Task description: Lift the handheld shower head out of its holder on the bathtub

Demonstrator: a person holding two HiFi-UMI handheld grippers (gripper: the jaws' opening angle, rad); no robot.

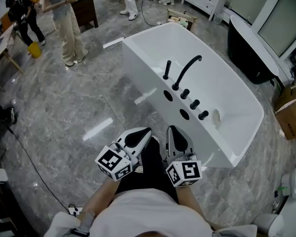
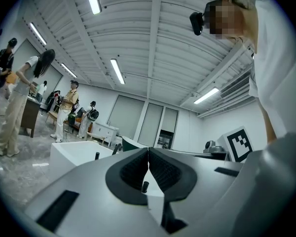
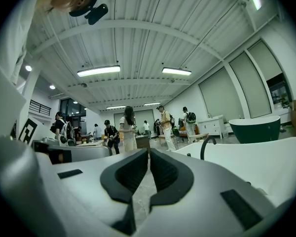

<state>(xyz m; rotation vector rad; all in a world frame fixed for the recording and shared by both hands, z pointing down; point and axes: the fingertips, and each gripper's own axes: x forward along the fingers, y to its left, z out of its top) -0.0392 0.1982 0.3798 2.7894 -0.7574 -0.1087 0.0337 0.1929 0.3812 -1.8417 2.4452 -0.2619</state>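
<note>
White bathtub (image 1: 138, 70); shower head (image 1: 166, 69) stood in its rim holder.
Your left gripper (image 1: 139, 136) and right gripper (image 1: 175, 133) were pinched together, empty, near it.

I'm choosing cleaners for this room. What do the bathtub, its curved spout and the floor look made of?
The bathtub looks glossy white, probably acrylic or enamel; a bright sheen shows on its side. The curved spout is matte black, likely coated metal; no glare. The floor is polished grey veined stone or stone-look tile; it mirrors the lights.

A white shirt (image 1: 155, 212) and black trousers (image 1: 149, 171) are worn; the pale-grey left gripper (image 1: 147, 131) and right gripper (image 1: 173, 129) carry black-and-white marker cubes (image 1: 113, 163).
</note>
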